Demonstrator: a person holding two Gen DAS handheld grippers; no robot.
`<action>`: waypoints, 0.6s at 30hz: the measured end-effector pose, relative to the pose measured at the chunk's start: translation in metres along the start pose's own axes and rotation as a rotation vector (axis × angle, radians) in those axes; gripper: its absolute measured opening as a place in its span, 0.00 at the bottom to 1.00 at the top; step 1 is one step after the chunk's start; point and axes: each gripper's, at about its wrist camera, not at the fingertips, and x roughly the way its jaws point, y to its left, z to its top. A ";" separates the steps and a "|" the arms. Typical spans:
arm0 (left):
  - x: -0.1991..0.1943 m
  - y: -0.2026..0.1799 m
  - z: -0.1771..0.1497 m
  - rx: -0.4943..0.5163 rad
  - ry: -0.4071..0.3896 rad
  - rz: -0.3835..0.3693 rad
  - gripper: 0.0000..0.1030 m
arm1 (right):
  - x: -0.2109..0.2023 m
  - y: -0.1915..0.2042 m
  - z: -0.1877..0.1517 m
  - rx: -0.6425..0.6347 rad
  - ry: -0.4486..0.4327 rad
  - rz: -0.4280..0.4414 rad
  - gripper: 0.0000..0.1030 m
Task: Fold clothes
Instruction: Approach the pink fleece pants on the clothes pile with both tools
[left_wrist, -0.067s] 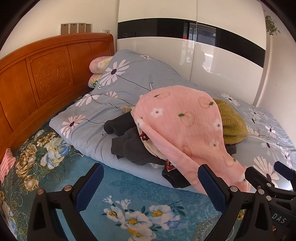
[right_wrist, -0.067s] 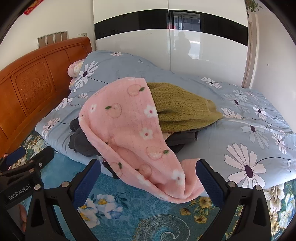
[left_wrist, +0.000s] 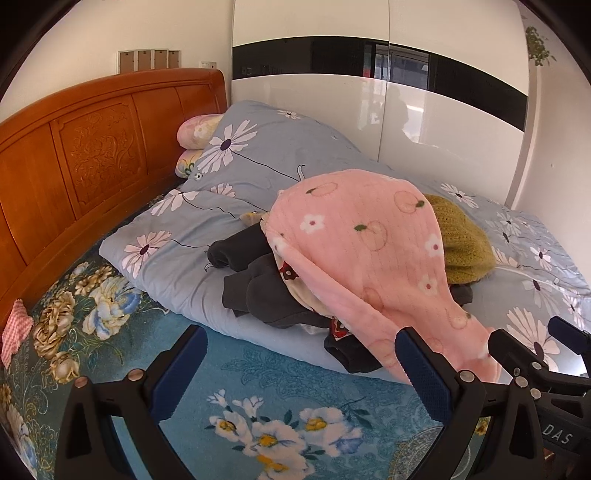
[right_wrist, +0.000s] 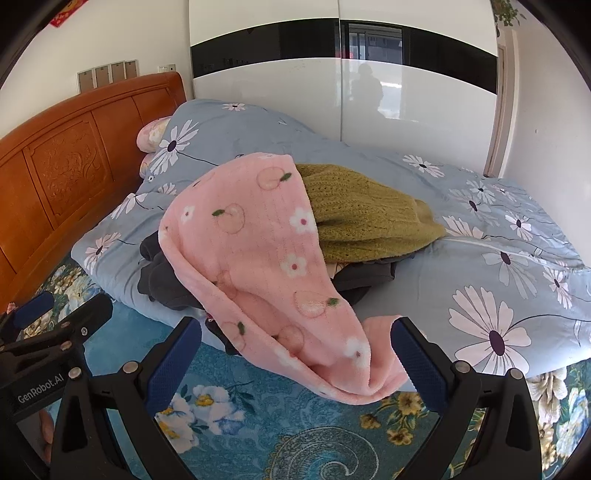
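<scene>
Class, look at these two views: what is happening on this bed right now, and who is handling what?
A person is holding two grippers over a bed, about to fold clothes. A heap of garments lies on the blue daisy duvet: a pink fleece piece draped on top, an olive knit sweater and dark clothes beneath. The left gripper and right gripper both stand wide open and hold nothing. The pink piece's lower end hangs between the right gripper's fingers, ungripped. No folding has started.
</scene>
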 end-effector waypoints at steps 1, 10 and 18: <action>-0.001 -0.002 0.000 0.006 -0.005 0.002 1.00 | 0.000 0.000 0.000 -0.004 0.002 -0.004 0.99; -0.007 -0.005 0.001 0.014 -0.025 -0.003 1.00 | -0.011 -0.003 0.000 0.004 -0.022 0.018 0.99; -0.016 -0.004 0.004 0.030 -0.052 -0.006 1.00 | -0.019 -0.002 0.002 0.001 -0.025 0.007 0.99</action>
